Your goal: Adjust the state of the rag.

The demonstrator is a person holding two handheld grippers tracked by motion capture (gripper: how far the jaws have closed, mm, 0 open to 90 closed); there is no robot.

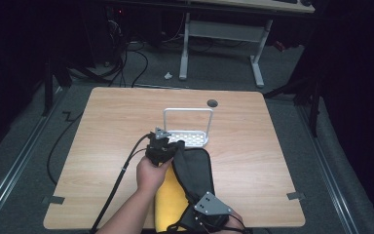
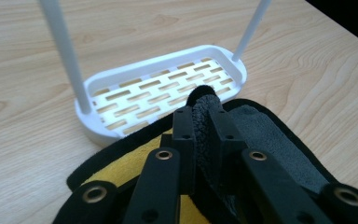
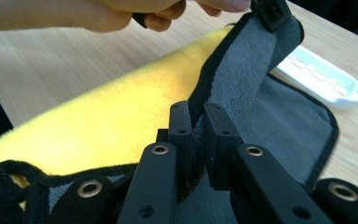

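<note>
Cloth [image 1: 195, 170] count: one — yellow on one face, grey on the other, black edging, lying on the wooden table [image 1: 102, 146]. Racks: one white slotted rack [image 2: 158, 88] with two upright posts, just beyond the left jaws. Grippers: two. Left gripper [image 2: 203, 122] has its jaws closed tight on a pinched fold of the cloth's grey edge, lifted above the rack's near rim. Right gripper [image 3: 199, 125] jaws likewise clamped on the black-trimmed edge, nearly no gap — the grey strip runs up from them to the left gripper ahead. One hand [image 1: 151, 174] grips the left gripper.
</note>
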